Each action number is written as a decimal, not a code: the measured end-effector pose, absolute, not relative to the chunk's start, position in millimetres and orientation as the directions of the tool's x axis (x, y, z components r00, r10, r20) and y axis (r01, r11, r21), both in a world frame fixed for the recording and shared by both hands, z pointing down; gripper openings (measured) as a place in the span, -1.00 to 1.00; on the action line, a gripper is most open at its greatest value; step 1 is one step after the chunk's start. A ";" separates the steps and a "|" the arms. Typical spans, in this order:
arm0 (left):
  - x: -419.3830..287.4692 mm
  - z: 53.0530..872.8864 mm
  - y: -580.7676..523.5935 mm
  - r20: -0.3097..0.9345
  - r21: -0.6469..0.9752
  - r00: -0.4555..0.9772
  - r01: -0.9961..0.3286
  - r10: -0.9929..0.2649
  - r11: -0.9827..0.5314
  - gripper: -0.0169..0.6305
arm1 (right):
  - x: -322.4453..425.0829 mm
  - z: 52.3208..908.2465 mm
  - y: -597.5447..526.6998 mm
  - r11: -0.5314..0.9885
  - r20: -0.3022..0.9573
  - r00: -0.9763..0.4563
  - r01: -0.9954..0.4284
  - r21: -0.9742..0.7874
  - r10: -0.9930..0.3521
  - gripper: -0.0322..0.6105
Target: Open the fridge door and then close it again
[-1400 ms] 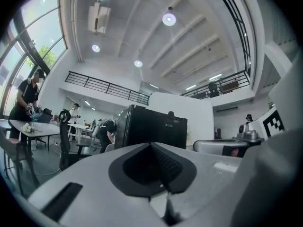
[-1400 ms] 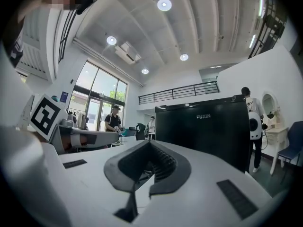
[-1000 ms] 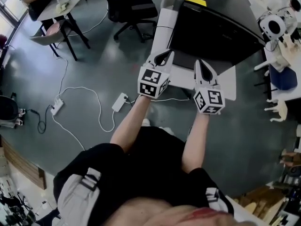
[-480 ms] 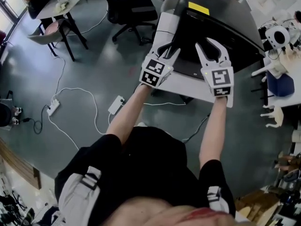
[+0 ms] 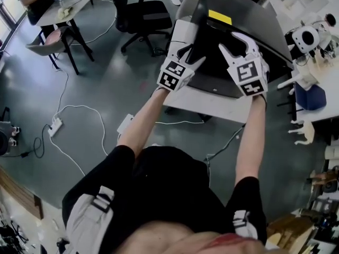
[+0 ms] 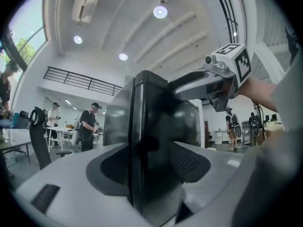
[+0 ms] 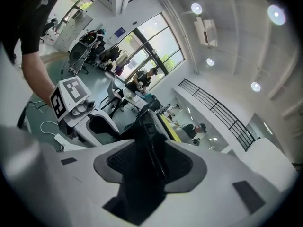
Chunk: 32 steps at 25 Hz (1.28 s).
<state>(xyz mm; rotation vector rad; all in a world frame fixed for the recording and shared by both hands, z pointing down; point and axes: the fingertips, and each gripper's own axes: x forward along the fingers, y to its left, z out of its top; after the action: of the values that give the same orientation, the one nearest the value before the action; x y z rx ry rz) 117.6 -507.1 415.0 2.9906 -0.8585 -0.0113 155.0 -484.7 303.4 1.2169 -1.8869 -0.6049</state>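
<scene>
Upper middle of the head view: the dark fridge (image 5: 241,15), yellow label (image 5: 220,17) on its top, white ledge (image 5: 212,102) along its lower and left sides. Well off at upper left, an office chair (image 5: 145,12); cables (image 5: 79,110) across the grey floor at left.

Left gripper (image 5: 192,54) up against the fridge's left side, jaws just spread and now standing wide. In the left gripper view, a dark door edge (image 6: 147,126), most likely the fridge's own, upright in the centre of the frame. Set straight between the two pads and clear of both: straddled, not pinched. Right gripper (image 5: 235,44) further right along the same dark front, likewise just opened to full width. In the right gripper view, a thin dark edge running up between the pads, again not pressed.

Opening step, by the look of it, and barely begun: both claws placed for a grip, none taken. Door fully shut or a little ajar: not clear from any view.

Next: close both sets of jaws firmly onto the edge. Then draw back together along the door's swing rather than straight out, keeping the two grippers level with each other. Likely trouble: a thin, smooth edge, easy to slip off if pulled before a firm bite. After that, push back until flush.
</scene>
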 end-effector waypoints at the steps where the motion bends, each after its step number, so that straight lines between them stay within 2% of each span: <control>1: 118.4 414.5 -508.7 -0.006 0.040 0.853 -0.521 -0.522 -0.853 -0.18 | 155.5 305.4 -486.0 0.444 0.383 -0.227 -0.518 0.731 -0.896 -0.32; 8: 129.8 417.9 -514.1 -0.022 0.062 0.881 -0.472 -0.474 -0.880 -0.18 | 156.5 305.4 -486.9 0.517 0.438 -0.275 -0.487 0.704 -0.856 -0.43; 12: 132.4 421.9 -514.7 -0.025 0.076 0.880 -0.472 -0.475 -0.878 -0.18 | 155.2 309.3 -487.9 0.505 0.444 -0.240 -0.424 0.752 -0.863 -0.59; 17: 132.1 422.4 -515.3 -0.067 0.075 0.872 -0.480 -0.484 -0.874 -0.18 | 154.6 306.9 -487.9 0.513 0.451 -0.246 -0.431 0.742 -0.858 -0.64; 27: 130.3 421.2 -515.8 -0.072 0.080 0.861 -0.498 -0.503 -0.864 -0.19 | 152.0 305.1 -487.3 0.506 0.437 -0.255 -0.409 0.759 -0.862 -0.68; 32: 123.5 422.6 -490.9 -0.059 0.062 0.852 -0.517 -0.520 -0.854 -0.20 | 148.7 305.3 -464.6 0.544 0.437 -0.327 -0.432 0.719 -0.838 -0.68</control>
<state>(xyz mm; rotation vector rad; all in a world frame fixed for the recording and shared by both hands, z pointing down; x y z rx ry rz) 123.5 -490.9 422.6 2.9810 -0.8355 -0.1136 148.7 -464.6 305.3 1.0285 -1.9539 -0.6202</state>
